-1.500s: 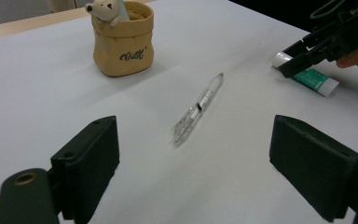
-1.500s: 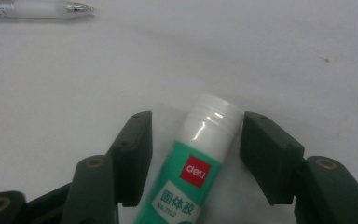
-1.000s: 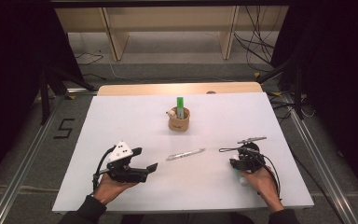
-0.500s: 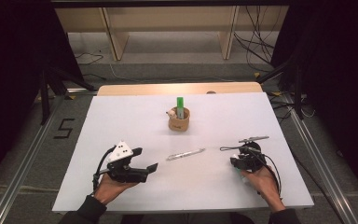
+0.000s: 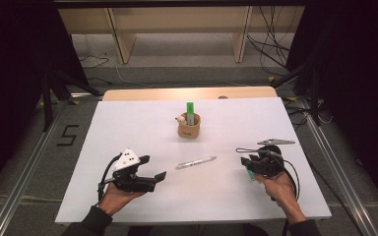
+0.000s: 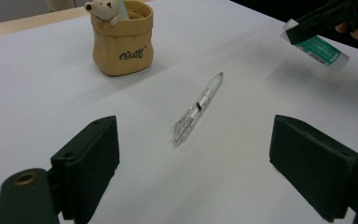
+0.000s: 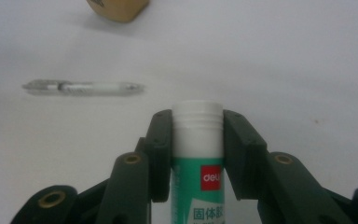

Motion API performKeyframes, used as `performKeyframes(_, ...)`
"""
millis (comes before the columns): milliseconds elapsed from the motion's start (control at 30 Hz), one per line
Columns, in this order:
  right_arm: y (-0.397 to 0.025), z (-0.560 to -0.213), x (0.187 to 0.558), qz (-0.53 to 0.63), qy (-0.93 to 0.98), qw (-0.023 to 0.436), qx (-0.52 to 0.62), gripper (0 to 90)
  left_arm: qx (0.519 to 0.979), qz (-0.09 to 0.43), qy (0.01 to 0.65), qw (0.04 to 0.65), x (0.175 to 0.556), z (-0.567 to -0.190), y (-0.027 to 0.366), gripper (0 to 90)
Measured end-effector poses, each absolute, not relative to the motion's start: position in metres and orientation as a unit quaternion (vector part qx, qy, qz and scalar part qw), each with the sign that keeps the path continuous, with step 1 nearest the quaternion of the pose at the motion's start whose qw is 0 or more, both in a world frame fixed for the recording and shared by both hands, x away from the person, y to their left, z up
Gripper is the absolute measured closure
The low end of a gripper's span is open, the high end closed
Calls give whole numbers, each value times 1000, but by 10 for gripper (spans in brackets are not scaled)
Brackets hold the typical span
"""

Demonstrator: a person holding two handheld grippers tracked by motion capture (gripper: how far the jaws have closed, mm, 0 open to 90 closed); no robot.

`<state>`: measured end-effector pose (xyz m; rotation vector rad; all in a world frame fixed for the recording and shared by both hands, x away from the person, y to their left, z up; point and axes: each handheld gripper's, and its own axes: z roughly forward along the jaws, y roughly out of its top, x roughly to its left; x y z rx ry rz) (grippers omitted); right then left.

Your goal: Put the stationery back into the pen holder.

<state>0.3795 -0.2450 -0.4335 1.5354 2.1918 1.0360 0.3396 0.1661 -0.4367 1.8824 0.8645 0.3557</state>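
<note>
Little has moved since the earlier frames: both grippers hold much the same places near the front of the white table [image 5: 128,123]. The left gripper [image 5: 153,173] rests in the hand, jaws spread wide and empty. A clear pen [image 6: 198,107] lies between the grippers, with the tan pouch [image 5: 189,129], holding what seems a green marker, behind it. The right gripper [image 7: 197,140] clamps a glue stick [image 7: 197,154].

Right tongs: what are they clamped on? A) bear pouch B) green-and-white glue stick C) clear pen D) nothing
B: in the right gripper view the right tongs are shut on the glue stick, its white end poking out past the jaws, while the clear pen lies loose on the table.
</note>
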Motion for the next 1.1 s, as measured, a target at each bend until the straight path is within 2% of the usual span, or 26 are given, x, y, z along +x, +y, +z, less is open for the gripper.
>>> performKeyframes(433,-231,-418,397,413,743,152,505,657,769,144,358,510,340,-436,168,153)
performKeyframes(1100,-188,-394,454,460,725,166,485,657,762,149,361,516,339,-435,171,152)
